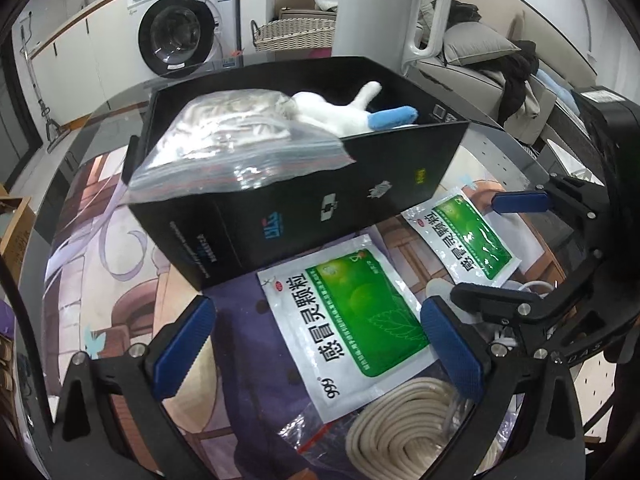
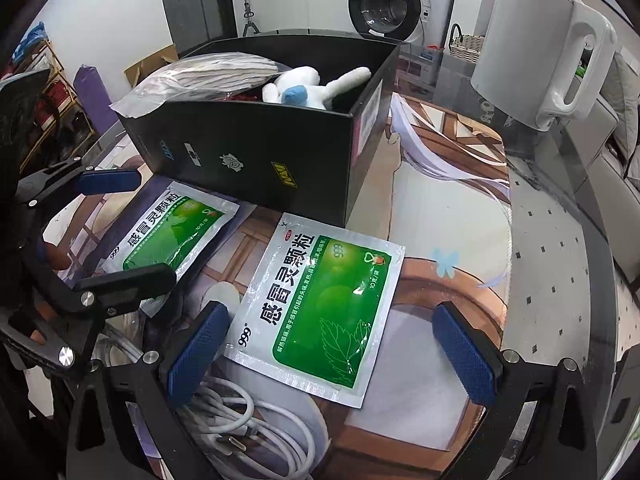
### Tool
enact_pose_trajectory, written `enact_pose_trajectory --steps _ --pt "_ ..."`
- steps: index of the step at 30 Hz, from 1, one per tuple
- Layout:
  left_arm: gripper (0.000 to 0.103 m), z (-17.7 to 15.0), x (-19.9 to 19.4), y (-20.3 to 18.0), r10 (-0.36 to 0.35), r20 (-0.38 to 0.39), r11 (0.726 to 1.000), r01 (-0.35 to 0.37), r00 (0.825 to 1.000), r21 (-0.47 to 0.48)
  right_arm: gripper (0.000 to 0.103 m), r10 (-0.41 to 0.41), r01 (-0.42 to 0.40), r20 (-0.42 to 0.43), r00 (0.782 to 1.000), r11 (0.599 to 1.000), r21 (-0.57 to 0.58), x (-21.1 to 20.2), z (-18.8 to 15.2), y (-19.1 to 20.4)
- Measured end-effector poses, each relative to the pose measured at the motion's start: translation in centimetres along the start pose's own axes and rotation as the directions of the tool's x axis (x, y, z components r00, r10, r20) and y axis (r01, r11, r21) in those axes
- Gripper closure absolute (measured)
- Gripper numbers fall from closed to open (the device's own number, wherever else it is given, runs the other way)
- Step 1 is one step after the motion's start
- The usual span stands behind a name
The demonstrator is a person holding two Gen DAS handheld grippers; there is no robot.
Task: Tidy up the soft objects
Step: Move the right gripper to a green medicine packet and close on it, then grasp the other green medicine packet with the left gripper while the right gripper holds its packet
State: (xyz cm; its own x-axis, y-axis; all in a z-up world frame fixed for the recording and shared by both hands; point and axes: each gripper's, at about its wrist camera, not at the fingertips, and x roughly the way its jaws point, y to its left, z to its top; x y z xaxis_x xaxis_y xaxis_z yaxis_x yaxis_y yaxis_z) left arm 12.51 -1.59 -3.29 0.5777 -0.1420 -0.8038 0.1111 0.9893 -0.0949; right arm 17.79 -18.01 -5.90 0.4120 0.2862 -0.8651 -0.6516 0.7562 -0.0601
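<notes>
Left gripper: black angular frame, two fingers faced with blue, finely ribbed rectangular pads. Silver round-head screws sit at the finger bases, near 7 and 5 o'clock of the left wrist view.

Right gripper: same build, black frame, blue textured pads, silver screws at each finger root. In the left wrist view its black body carries faint pale lettering at about 4 o'clock, too small to read.
</notes>
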Motion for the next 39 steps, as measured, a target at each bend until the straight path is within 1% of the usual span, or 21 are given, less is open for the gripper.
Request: enact_pose_trajectory --steps 3,5,12,17,20,22,25,29,30,31,35,38,39 --pt "0.0 -0.3 0.4 0.4 0.034 -0.013 0.999 -0.034 0.999 -0.019 0.001 -0.005 0.005 0.008 1.0 1.0 0.006 -0.1 -0.1 0.0" --pt "0.0 -0.5 0.4 0.4 0.055 -0.01 0.998 -0.055 0.998 -0.009 0.001 -0.009 0.009 0.012 1.0 1.0 0.01 -0.1 -0.1 0.1" --pt "0.0 -1.1 0.0 0.8 0.064 -0.013 0.998 -0.064 0.998 -0.01 0.001 -0.011 0.01 0.019 1.0 1.0 0.016 -0.1 0.0 0.1" --pt "0.0 -0.7 0.0 1.0 0.047 -0.011 0.999 -0.047 0.999 -0.021 0.001 -0.017 0.016 0.03 0.999 1.0 0.025 -0.1 0.1 0.3" --pt "0.0 -0.6 0.4 0.8 0.051 -0.016 0.998 -0.052 0.999 -0.021 0.011 -0.001 0.001 0.045 0.999 1.0 0.003 -0.4 0.2 0.8" --pt "0.0 -0.6 0.5 0.6 0.064 -0.014 0.998 -0.064 0.998 -0.014 0.027 0.007 -0.007 0.055 0.998 1.0 -0.01 -0.7 0.2 1.1" --pt "0.0 -0.8 0.5 0.4 0.077 -0.011 0.997 -0.077 0.997 -0.003 0.036 0.018 -0.016 0.071 0.997 0.999 -0.029 -0.9 0.1 1.5" --pt "0.0 -0.9 0.5 0.5 0.076 -0.009 0.997 -0.076 0.997 -0.003 0.044 0.03 -0.027 0.09 0.995 0.999 -0.037 -1.2 -0.2 1.7" --pt "0.0 -1.0 0.5 0.5 0.075 -0.008 0.997 -0.075 0.997 -0.002 0.049 0.032 -0.028 0.094 0.995 0.999 -0.043 -1.2 -0.3 1.8" --pt "0.0 -1.0 0.5 0.5 0.075 -0.007 0.997 -0.075 0.997 -0.002 0.057 0.035 -0.031 0.099 0.994 0.998 -0.047 -1.4 -0.3 1.9" --pt "0.0 -1.2 0.4 0.5 0.072 0.002 0.997 -0.072 0.997 0.0 0.061 0.039 -0.034 0.105 0.994 0.998 -0.057 -1.5 -0.5 2.1" --pt "0.002 -1.3 0.3 0.5 0.063 0.007 0.998 -0.064 0.998 0.005 0.061 0.041 -0.034 0.107 0.993 0.997 -0.063 -1.7 -0.7 2.4" --pt "0.005 -1.4 0.1 0.5 0.059 0.011 0.998 -0.06 0.998 0.009 0.061 0.041 -0.034 0.108 0.993 0.997 -0.065 -1.7 -0.7 2.4"
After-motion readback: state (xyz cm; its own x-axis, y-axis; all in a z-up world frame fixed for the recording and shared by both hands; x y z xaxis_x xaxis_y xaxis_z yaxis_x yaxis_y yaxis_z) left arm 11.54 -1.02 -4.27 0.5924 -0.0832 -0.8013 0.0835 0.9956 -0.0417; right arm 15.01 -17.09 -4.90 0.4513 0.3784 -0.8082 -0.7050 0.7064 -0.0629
